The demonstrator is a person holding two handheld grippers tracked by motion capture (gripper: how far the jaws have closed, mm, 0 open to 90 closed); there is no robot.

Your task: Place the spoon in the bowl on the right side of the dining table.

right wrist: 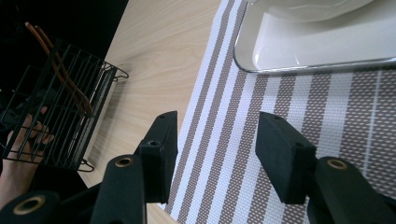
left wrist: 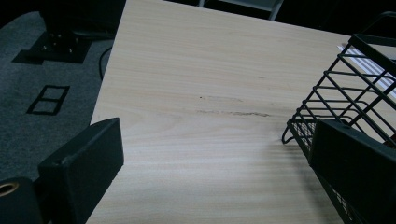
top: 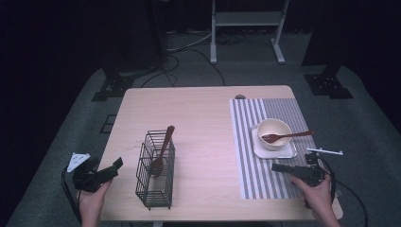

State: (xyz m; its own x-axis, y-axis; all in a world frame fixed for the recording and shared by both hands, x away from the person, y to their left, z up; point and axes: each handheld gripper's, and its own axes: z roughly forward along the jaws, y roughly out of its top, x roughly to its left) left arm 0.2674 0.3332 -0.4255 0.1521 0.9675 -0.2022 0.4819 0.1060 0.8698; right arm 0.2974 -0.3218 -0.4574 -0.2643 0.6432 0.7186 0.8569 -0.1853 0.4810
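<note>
A pale wooden table (top: 198, 118) is seen from above, with a striped mat (top: 246, 142) laid on its right part. Near the front left stands a black wire rack (top: 154, 171), upright, with a brown wooden spoon (top: 162, 152) leaning in it, handle up and tilted to the far right. On the mat a white tray (top: 288, 151) bears a cream bowl (top: 273, 127), and across the bowl a second spoon (top: 286, 137) is laid, its head inside and its handle projecting over the right rim.

The left gripper (top: 113, 166) is held at the table's left edge, just beside the rack, its jaws spread wide and nothing between them; in the left gripper view the rack's corner (left wrist: 327, 107) is seen behind the right-hand jaw. The right gripper (top: 276, 167) is held low over the mat, just in front of the tray, jaws likewise apart and empty, as the right gripper view confirms.

The spoons are judged light, stiff and smooth, so a firm pinch would be needed to prevent slipping or swivelling. The one in the bowl would best be taken by its free handle, near mid-length, clear of the rim. The bowl looks ceramic and could be tipped or chipped if the handle were levered against it.
</note>
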